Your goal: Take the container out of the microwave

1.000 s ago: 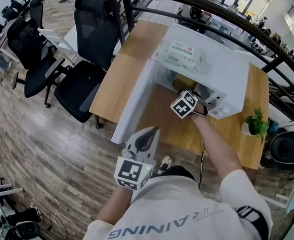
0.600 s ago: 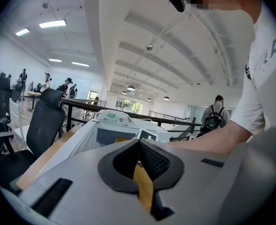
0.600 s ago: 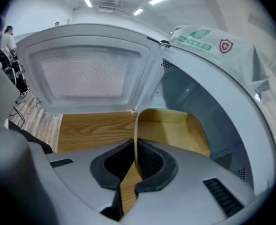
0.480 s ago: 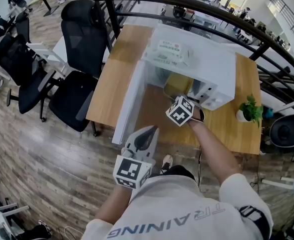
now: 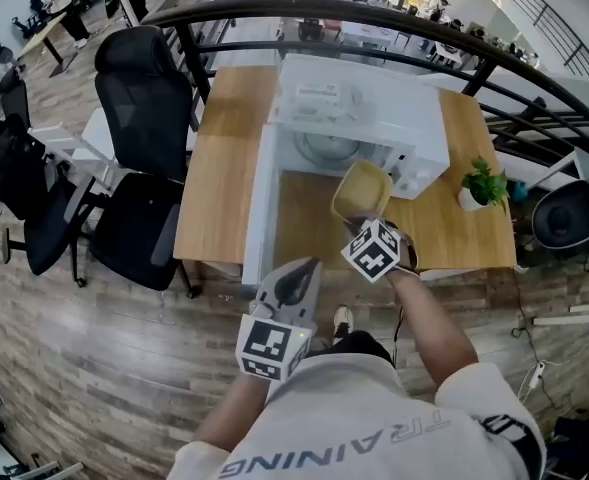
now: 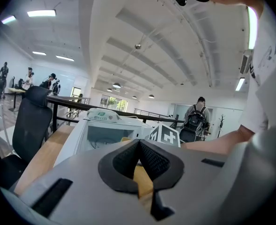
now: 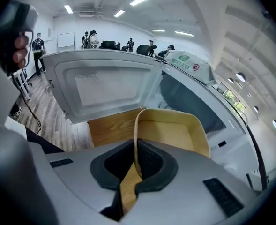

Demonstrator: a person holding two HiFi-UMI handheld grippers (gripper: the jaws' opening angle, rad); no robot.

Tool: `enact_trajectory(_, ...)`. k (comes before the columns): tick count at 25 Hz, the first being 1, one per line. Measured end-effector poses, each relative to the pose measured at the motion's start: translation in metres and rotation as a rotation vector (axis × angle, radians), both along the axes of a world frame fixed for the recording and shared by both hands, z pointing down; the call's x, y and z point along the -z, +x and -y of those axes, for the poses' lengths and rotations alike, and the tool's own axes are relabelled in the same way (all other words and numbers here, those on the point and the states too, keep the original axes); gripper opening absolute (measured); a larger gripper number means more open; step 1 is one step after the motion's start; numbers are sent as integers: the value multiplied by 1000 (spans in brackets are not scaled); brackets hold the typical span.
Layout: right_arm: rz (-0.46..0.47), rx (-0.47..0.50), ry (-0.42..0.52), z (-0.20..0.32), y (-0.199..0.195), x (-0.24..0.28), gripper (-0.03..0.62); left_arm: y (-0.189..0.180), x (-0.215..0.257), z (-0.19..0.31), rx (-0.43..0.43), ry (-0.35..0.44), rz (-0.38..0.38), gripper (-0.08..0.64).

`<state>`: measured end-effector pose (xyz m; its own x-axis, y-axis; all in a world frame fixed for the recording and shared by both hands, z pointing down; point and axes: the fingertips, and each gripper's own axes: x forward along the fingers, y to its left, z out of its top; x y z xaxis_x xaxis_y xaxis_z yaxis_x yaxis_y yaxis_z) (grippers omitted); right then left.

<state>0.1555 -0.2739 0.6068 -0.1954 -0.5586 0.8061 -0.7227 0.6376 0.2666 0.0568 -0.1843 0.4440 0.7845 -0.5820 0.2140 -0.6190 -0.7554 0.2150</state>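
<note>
Yellow container (image 7: 173,132), rim pinched in right tongs (image 7: 135,167) (outside microwave (image 5: 384,118))

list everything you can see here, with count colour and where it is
microwave: one, white, on the table, door open
container: one, pale yellow, in front of the microwave's opening, rim pinched by the right gripper
packet: one, white with green label, on top of the microwave
potted plant: one, green, table's right end
table: one, light wood, under the microwave
office chairs: at least two, black, left of the table
railing: one, black, arcs across the head view's top
left gripper: one, grey, jaws together, empty
right gripper: one, grey, shut on the container
</note>
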Motion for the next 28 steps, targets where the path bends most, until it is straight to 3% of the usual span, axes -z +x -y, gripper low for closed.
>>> enact_trajectory(4,6,-70,3,-33,-4,7,34,-10,0,-19,-63,17,-8,31)
enact_trajectory(12,-4,-112,18,-86,-15,27,34,-22,3,-44,-130,31,-7,32)
enact_trajectory(20,-23,-91,25,-117,-15,46,34,-23,17,-42,-117,70,-7,31)
enact_trajectory(28,-8,-52,55,-149,-15,99,34,-13,31,-33,-79,102,5,32)
